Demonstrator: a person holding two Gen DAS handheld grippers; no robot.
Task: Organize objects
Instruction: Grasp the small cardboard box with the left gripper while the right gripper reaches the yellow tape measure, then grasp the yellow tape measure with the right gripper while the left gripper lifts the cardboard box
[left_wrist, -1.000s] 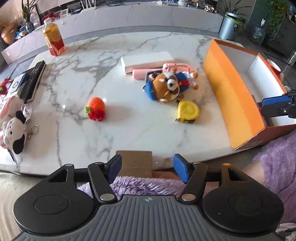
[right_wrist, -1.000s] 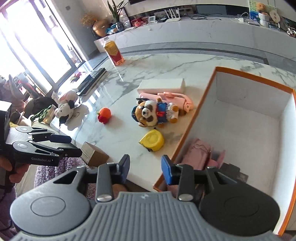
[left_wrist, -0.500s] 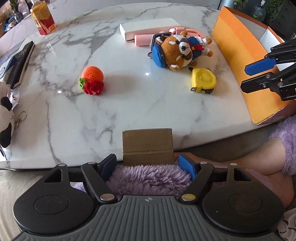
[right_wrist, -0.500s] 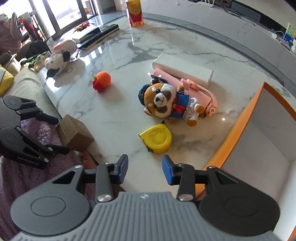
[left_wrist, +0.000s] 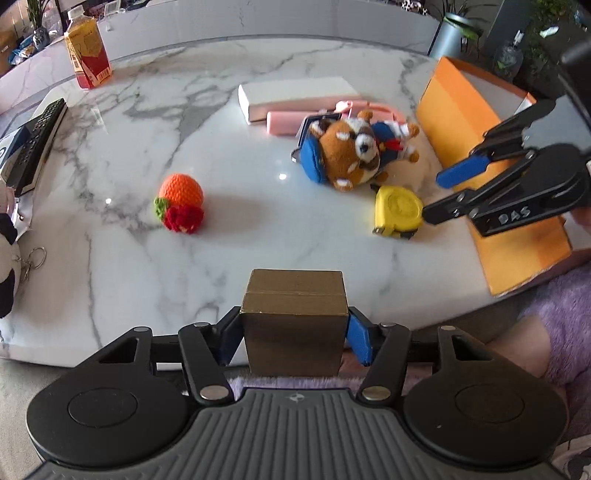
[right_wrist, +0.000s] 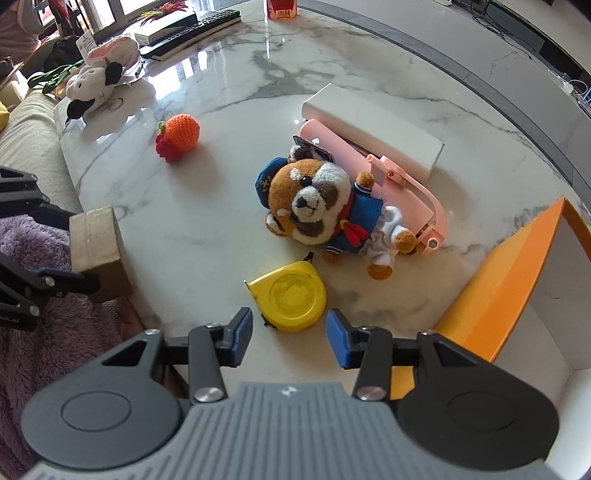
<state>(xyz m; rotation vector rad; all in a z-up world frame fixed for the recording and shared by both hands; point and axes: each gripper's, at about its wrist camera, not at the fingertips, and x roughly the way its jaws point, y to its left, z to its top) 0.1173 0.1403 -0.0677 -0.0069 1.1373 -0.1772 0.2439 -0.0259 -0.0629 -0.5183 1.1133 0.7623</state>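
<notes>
Objects for sorting lie scattered over a white marble table with grey veins, its rounded edge facing a grey sofa and someone's fuzzy purple sleeve. Beyond it runs a long pale counter, with potted plants and bright windows behind. Readable writing is scarce: pale handwritten letters, apparently "DAS", on the arm of the right gripper, and a tiny logo on each grey housing; the print on the red-and-yellow drink carton at the far left is too blurred to read.

Largest is the orange box with white inner walls, open at the table's right edge. Next come a flat white box and a pink case just beside it, with a plush bear in a blue sailor suit lying partly on the case. A black keyboard and a black-and-white plush sit far left. A brown cardboard box stands at the near edge between the pads of the left gripper, whose closing jaws press on its sides. A yellow tape measure lies flat just ahead of the right gripper's fingers, which are opening and hold nothing. A crocheted orange with a red flower lies apart, left of centre.
</notes>
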